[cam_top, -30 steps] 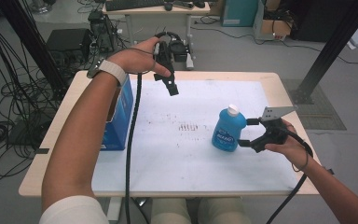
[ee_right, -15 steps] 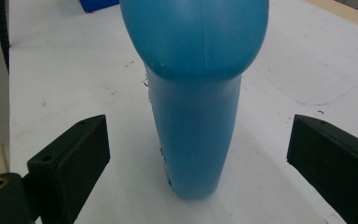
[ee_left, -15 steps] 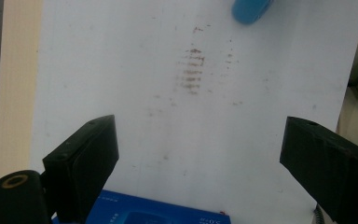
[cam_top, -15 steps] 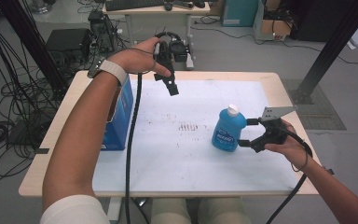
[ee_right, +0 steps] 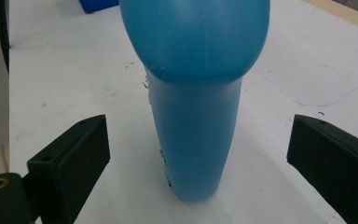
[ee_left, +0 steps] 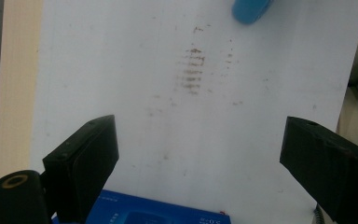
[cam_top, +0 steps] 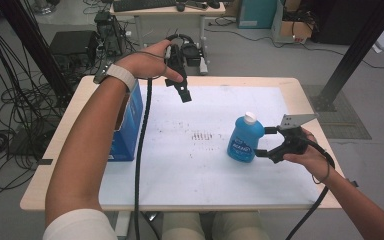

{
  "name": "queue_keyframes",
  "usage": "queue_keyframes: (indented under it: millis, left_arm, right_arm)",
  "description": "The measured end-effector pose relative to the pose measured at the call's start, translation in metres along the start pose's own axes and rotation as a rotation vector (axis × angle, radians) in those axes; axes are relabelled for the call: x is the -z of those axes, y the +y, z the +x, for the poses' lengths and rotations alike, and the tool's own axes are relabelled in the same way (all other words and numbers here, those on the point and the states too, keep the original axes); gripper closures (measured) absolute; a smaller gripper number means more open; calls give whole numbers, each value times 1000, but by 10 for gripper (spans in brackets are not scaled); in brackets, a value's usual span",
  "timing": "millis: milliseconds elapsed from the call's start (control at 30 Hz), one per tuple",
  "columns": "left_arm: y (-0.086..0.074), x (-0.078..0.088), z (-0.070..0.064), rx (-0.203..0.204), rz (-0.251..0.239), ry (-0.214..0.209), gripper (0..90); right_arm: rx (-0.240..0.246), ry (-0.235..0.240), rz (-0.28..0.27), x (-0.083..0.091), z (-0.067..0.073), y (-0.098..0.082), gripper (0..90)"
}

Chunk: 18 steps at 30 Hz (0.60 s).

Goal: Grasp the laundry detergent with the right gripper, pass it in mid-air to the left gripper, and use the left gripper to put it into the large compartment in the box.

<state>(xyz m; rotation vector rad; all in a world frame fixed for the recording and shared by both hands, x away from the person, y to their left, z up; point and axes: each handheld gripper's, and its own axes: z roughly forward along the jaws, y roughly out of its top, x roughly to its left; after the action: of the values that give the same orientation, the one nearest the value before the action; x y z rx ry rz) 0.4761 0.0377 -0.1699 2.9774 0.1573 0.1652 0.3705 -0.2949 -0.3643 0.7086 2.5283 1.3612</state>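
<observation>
Nothing has moved since the earlier frames: both hands and the bottle sit where they were a second ago. The right hand-held gripper (cam_top: 272,142) is held low over the right part of the counter, its two black jaws spread wide on either side of the blue plastic bottle with a white cap (cam_top: 243,138); in the right gripper view the bottle's body (ee_right: 193,93) stands between the pads with clear gaps on both sides, so nothing presses on it. The bottle stands upright on the white sheet (cam_top: 205,165) that covers the wooden counter (cam_top: 300,85), right of a patch of brown smudges (cam_top: 202,136). The left hand-held gripper (cam_top: 182,92) is raised above the far left part of the counter, pointing down and toward the person, its jaws likewise spread and holding nothing; its own view looks down on the smudged sheet between the pads. A blue cardboard box (cam_top: 127,122) stands upright at the counter's left edge, partly behind the person's left forearm. A black cable (cam_top: 141,160) trails from the left gripper down toward the near edge.
</observation>
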Motion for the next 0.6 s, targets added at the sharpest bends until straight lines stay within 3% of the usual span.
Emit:
queue_keyframes:
  millis: [600]
  left_arm:
    - [0,0,0,4,3,-4,118]
  right_arm:
    - [9,5,-4,0,1,0,60]
